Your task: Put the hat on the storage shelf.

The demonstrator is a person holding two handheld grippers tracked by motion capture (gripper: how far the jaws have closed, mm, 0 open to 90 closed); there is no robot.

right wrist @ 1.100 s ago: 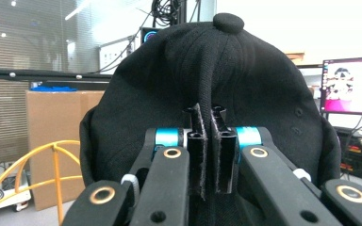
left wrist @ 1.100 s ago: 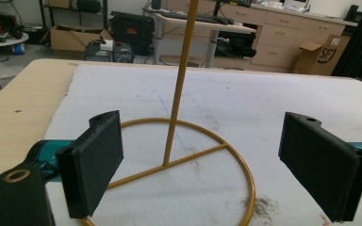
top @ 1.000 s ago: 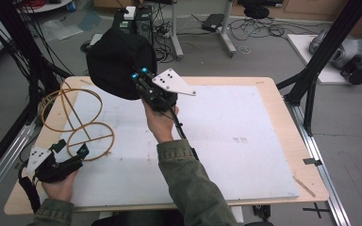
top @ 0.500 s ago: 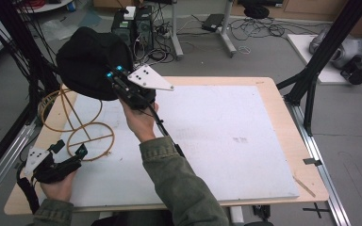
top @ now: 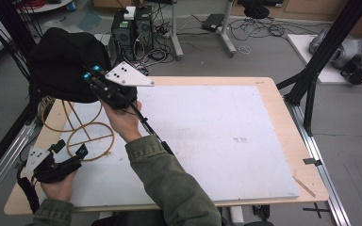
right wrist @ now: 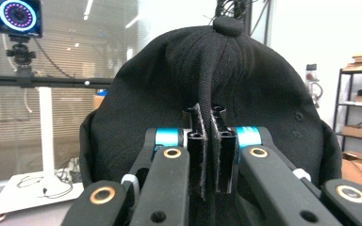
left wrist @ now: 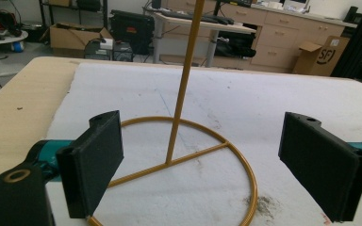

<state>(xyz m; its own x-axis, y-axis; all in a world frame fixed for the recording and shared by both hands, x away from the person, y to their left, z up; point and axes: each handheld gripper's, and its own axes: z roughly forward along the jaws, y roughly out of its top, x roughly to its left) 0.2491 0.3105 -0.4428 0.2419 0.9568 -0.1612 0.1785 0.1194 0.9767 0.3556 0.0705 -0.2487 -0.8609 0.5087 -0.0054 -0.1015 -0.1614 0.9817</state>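
Observation:
A black cap (top: 66, 63) hangs in the air over the table's far left corner, above the top of a yellow wire stand (top: 82, 127). My right gripper (top: 90, 79) is shut on the cap, and in the right gripper view its jaws pinch a fold of the cap (right wrist: 245, 94) together. My left gripper (top: 68, 149) rests on the table near the front left, open, with its fingers (left wrist: 94, 160) on either side of the stand's ring base (left wrist: 226, 155) and upright rod (left wrist: 184, 80), touching neither.
A white sheet (top: 217, 136) covers most of the wooden table (top: 283, 108). Black frame posts (top: 320, 61) stand at the right and left edges. Computers, cables and desk legs crowd the floor beyond the far edge.
My right gripper has carried the cap leftward and slightly up, from the table's far middle to above the wire stand. The left gripper has stayed in place.

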